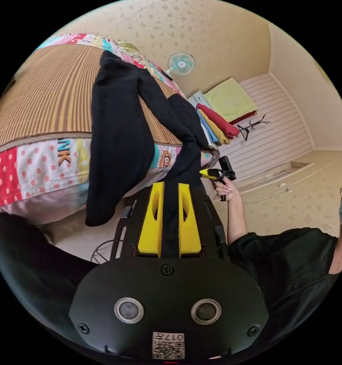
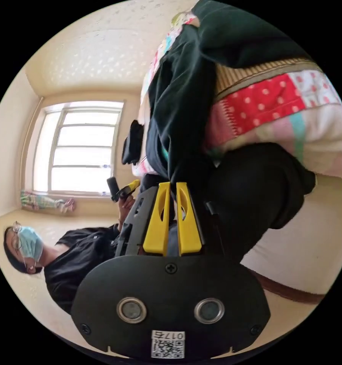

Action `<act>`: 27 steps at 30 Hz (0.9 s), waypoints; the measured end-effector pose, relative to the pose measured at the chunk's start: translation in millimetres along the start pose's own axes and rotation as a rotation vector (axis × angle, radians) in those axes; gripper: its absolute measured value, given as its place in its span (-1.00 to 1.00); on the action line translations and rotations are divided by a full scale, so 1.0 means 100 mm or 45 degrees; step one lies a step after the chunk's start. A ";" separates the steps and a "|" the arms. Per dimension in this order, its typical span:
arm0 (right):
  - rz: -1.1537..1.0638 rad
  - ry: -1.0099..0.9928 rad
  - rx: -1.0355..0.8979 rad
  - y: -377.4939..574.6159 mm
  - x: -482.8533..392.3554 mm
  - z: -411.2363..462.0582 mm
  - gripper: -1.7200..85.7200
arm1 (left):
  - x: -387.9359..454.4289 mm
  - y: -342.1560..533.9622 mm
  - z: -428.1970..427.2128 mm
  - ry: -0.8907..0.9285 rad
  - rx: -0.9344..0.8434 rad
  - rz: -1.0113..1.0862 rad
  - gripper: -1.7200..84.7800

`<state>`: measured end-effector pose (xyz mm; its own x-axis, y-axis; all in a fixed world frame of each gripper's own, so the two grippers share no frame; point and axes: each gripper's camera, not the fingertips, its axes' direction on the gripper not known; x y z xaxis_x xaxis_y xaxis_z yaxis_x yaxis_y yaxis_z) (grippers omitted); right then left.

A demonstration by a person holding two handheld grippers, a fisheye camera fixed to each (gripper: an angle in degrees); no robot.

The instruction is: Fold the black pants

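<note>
Black pants (image 1: 117, 144): draped over bed edge (image 1: 38, 167); my left gripper (image 1: 170, 190) and right gripper (image 2: 171, 190) each pinch cloth (lifting stage). Next: spread flat.

Black pants (image 1: 117, 144) lie on a brown-striped mat (image 1: 45, 99) over a patchwork quilt (image 1: 30, 171) with white-dotted red squares; yellow jaws.

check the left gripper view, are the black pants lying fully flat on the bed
No: the black pants hang over the edge of the bed, with one leg pulled up between the jaws of the left gripper.
</note>
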<state>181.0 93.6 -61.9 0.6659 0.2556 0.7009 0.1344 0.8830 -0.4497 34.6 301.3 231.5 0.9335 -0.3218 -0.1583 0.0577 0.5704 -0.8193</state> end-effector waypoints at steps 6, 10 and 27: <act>-0.180 -0.145 -0.031 -0.18 -0.30 0.27 -0.91 | 0.55 -0.14 0.48 -0.091 -0.150 0.208 -0.70; -0.192 -0.292 0.072 -0.26 -0.35 0.42 -0.91 | 0.68 -0.25 0.77 -0.124 -0.232 0.290 -0.65; -0.126 0.161 0.310 -0.72 -0.31 0.04 -0.92 | 0.45 -0.07 0.31 0.069 -0.128 0.227 -0.87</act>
<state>148.0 23.4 -48.6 0.7468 0.1261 0.6530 0.0333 0.9735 -0.2261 87.0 306.2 247.5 0.9051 -0.2645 -0.3328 -0.1447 0.5445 -0.8262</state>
